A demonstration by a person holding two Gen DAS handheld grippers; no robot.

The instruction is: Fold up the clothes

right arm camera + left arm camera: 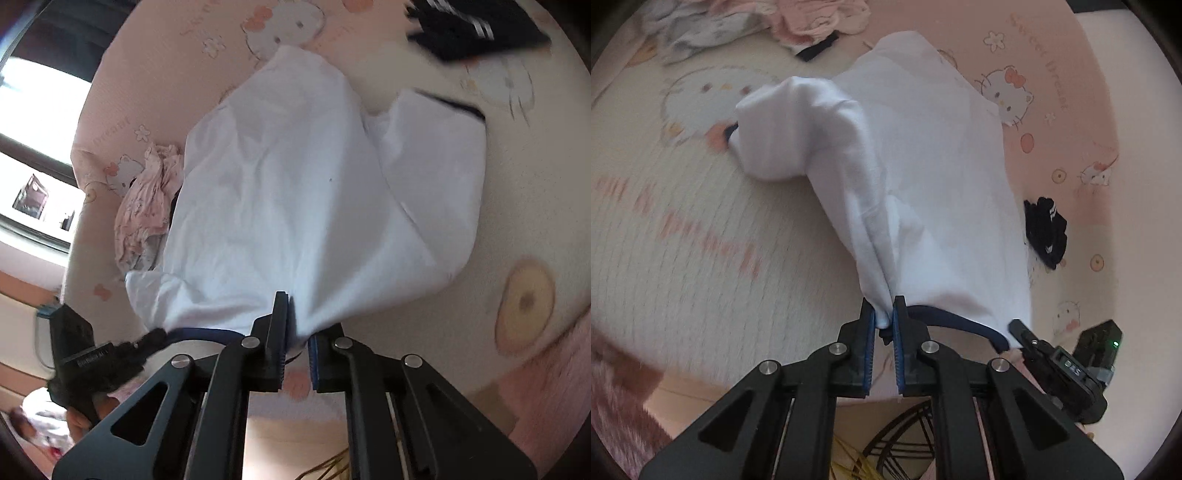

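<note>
Left wrist view: left gripper [884, 317] pinches the white, navy-trimmed shirt [908, 166] at six o'clock, right gripper [297, 332] clamping its bunched, wrinkled edge likewise.

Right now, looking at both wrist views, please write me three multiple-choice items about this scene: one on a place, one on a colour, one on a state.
1. Where does the small dark garment lie in the left wrist view?
A. right of the white shirt
B. on top of the white shirt
C. between the left gripper's fingers

2. What colour is the trim on the white shirt's collar?
A. red
B. dark blue
C. yellow

3. How is the left gripper?
A. wide open, empty
B. shut on the white shirt
C. shut on the pink clothes

Answers: 1 A, it lies on the bed cover beside the shirt's right edge. 2 B, a navy band runs between the grippers. 3 B, white cloth is pinched between its pads.
</note>
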